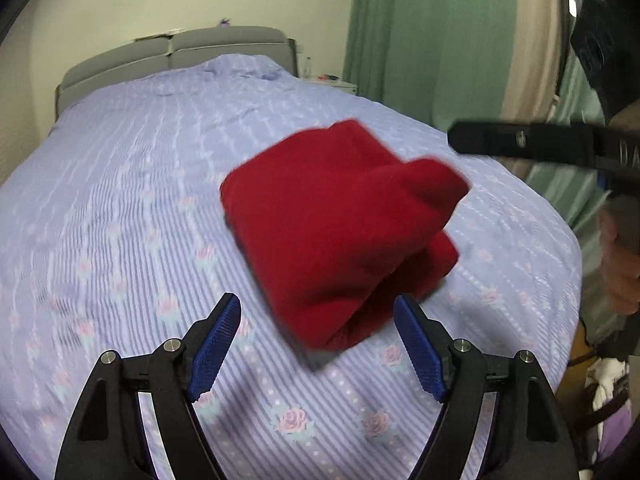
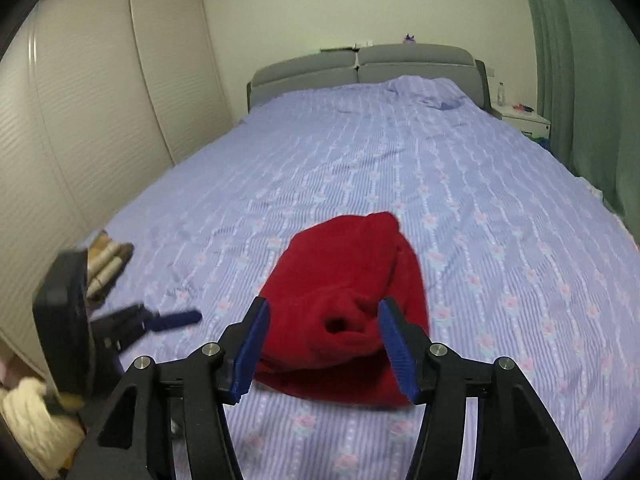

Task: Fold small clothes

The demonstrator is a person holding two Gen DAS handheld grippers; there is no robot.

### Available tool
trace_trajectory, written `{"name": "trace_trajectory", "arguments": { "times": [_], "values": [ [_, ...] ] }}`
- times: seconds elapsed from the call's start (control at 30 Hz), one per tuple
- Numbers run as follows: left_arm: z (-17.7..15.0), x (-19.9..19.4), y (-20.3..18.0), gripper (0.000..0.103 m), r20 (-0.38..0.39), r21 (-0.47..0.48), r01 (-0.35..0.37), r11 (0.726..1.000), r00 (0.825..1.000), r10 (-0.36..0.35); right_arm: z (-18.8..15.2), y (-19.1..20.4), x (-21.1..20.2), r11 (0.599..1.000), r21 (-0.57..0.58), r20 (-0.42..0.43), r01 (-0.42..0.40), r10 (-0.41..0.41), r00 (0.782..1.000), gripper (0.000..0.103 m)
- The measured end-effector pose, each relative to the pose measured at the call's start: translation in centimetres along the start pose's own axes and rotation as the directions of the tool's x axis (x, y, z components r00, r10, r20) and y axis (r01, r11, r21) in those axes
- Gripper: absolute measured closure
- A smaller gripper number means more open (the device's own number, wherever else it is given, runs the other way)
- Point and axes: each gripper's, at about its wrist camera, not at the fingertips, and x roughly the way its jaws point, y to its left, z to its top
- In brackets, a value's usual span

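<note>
A red fleece garment (image 1: 336, 232) lies folded into a thick bundle on the lilac flowered bedspread (image 1: 132, 208). My left gripper (image 1: 318, 344) is open and empty, just short of the bundle's near edge. In the right wrist view the same red bundle (image 2: 344, 304) lies just beyond my right gripper (image 2: 322, 344), which is open and empty with its blue pads either side of the bundle's near end. The right gripper also shows at the right edge of the left wrist view (image 1: 520, 140), and the left gripper at the left edge of the right wrist view (image 2: 160, 322).
A grey headboard (image 2: 360, 64) stands at the far end of the bed. Green curtains (image 2: 592, 92) and a white nightstand (image 2: 524, 120) are on the right. A wardrobe (image 2: 100, 100) lines the left wall. Folded beige cloths (image 2: 108, 260) lie at the bed's left edge.
</note>
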Motion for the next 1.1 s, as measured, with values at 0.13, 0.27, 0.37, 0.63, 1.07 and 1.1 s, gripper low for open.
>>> {"name": "trace_trajectory", "arguments": {
  "times": [0.13, 0.27, 0.37, 0.63, 1.07, 1.1],
  "values": [
    [-2.0, 1.8, 0.7, 0.024, -0.001, -0.058, -0.012, 0.998, 1.0, 0.012, -0.3, 0.2, 1.8, 0.999, 0.019, -0.042, 0.035, -0.034, 0.999, 0.046],
    [-2.8, 3.9, 0.6, 0.025, -0.014, -0.067, -0.043, 0.997, 0.999, 0.042, -0.6, -0.3, 2.9, 0.996, 0.079, -0.072, 0.034, -0.029, 0.997, 0.046],
    [-2.6, 5.2, 0.5, 0.025, -0.026, -0.08, -0.062, 0.995, 0.998, 0.06, -0.7, -0.6, 3.4, 0.995, 0.094, -0.075, 0.034, -0.027, 0.997, 0.046],
    [-2.4, 6.0, 0.8, 0.054, -0.042, -0.146, -0.037, 0.989, 0.999, 0.032, -0.7, -1.0, 5.4, 0.993, 0.109, -0.119, 0.038, -0.025, 0.993, 0.064],
    [-0.7, 5.1, -1.3, 0.072, -0.052, -0.216, -0.102, 0.971, 0.994, 0.093, -1.0, -1.5, 2.4, 0.991, -0.069, 0.062, 0.116, -0.112, 0.992, 0.079],
    [-0.8, 5.0, -1.6, 0.072, -0.049, -0.22, -0.122, 0.968, 0.992, 0.114, -1.2, -1.9, 2.6, 0.989, -0.089, 0.065, 0.12, -0.115, 0.991, 0.08]
  ]
}}
